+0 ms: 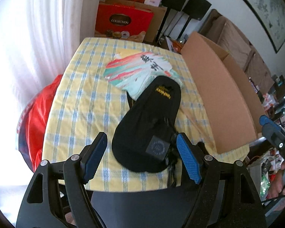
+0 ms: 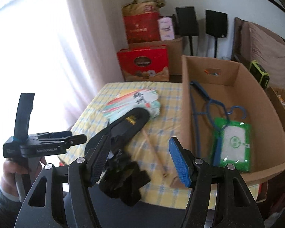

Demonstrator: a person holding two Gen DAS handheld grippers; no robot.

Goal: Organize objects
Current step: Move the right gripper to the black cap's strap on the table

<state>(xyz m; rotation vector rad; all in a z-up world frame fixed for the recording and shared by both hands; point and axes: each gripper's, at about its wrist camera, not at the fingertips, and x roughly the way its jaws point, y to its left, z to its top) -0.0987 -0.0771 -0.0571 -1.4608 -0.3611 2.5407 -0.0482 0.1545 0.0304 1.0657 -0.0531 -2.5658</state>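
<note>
A small bench (image 1: 70, 102) covered in a yellow and blue checked cloth holds a few things waiting to be tidied away. A black slipper (image 1: 148, 121) with gold lettering lies across the middle of the bench, its toe reaching the near edge and its heel resting on a pastel striped paper fan (image 1: 136, 70) further back. The fan's wooden handle (image 2: 155, 152) and a black crumpled item (image 2: 123, 180), too blurred to name, lie at the near edge. An open cardboard box (image 2: 264, 117) stands along the right edge and already holds a blue clothes hanger (image 2: 209, 104) and a green packet (image 2: 231, 144).

The step in hand appears to be picking up the slipper, with the box its likely home. The left gripper (image 1: 142, 155) hovers just above the near edge, tilted downward, its fingers spread wide either side of the slipper's toe without touching it. The next move calls for lowering and closing on the toe. The right gripper (image 2: 140, 161) hangs near the same edge, fingers wide and empty, pointing toward the gap between slipper and box
</note>
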